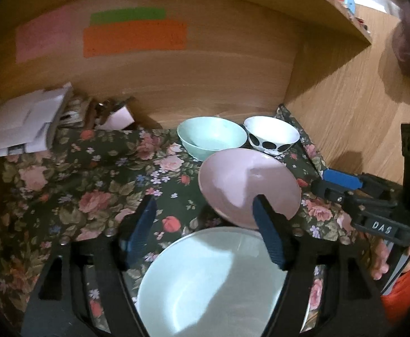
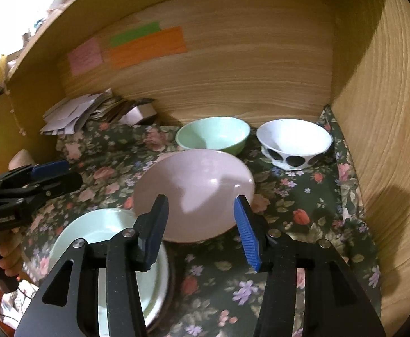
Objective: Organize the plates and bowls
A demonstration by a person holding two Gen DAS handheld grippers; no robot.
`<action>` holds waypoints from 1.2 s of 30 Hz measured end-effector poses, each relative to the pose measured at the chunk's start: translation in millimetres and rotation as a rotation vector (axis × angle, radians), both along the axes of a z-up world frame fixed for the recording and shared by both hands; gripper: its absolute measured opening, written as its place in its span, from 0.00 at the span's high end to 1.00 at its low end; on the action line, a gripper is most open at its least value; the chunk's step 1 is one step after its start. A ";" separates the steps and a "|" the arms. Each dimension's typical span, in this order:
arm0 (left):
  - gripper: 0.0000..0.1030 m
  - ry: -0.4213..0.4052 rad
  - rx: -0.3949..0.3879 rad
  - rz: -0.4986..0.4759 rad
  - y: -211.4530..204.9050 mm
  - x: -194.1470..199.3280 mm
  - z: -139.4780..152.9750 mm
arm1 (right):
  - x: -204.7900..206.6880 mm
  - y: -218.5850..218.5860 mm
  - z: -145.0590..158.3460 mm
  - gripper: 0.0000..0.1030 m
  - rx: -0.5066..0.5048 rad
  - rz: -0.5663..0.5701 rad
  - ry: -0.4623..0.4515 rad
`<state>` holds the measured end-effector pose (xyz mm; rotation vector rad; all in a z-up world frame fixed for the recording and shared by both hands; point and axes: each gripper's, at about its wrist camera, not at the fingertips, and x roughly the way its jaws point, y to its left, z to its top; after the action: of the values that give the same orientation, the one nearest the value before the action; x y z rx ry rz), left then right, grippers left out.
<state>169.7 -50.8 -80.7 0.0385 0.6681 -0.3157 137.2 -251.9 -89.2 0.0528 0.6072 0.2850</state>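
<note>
- Both claws, my left claw (image 1: 202,233) and right claw (image 2: 202,233), are spread and pinch nothing.
- The pink plate (image 2: 193,193) and pale green plate (image 2: 106,233) lie on the floral cloth (image 2: 303,196); the green bowl (image 2: 213,134) and dotted bowl (image 2: 295,143) stand behind.
- I judge a plate just placed; next, pick which dish to stack.

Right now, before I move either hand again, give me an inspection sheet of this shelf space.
Surface: floral cloth covering the shelf floor.
Job's things: mint bowl and white black-spotted bowl side by side at the back; pink plate in front of them; pale green plate nearest, resting on something darker beneath.
Clutter: paper pile in the back left corner.
Grippers: left gripper and right gripper both have open jaws holding nothing.
Cables: nothing seen.
Surroundings: wooden walls; pink, green and orange notes on the back panel.
</note>
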 end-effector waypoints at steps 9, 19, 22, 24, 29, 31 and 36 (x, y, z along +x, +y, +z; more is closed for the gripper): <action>0.31 0.108 0.020 0.005 -13.6 51.7 -20.4 | 30.6 -15.8 -9.7 0.36 0.004 -0.043 0.043; 0.40 0.195 0.067 -0.040 -30.7 83.1 -47.4 | 58.2 -12.5 -29.1 0.36 -0.009 -0.031 0.099; 0.53 0.218 0.072 -0.042 -32.4 90.9 -54.5 | 62.6 -11.6 -35.5 0.38 -0.001 -0.027 0.112; 0.57 0.247 0.060 -0.044 -31.7 96.8 -59.5 | 66.2 -11.9 -39.3 0.46 0.008 -0.026 0.123; 0.67 0.276 0.057 -0.031 -32.0 104.8 -68.3 | 75.6 -13.6 -49.3 0.61 0.034 -0.015 0.175; 0.73 0.283 0.053 -0.037 -33.4 106.0 -70.7 | 76.8 -13.0 -51.2 0.68 0.032 -0.014 0.184; 0.80 0.296 0.066 -0.052 -41.8 107.9 -76.9 | 80.5 -12.6 -56.1 0.80 0.036 -0.008 0.206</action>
<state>277.6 -92.5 -157.7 0.0727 0.9727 -0.3530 217.7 -264.5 -145.3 0.1203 0.8059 0.2848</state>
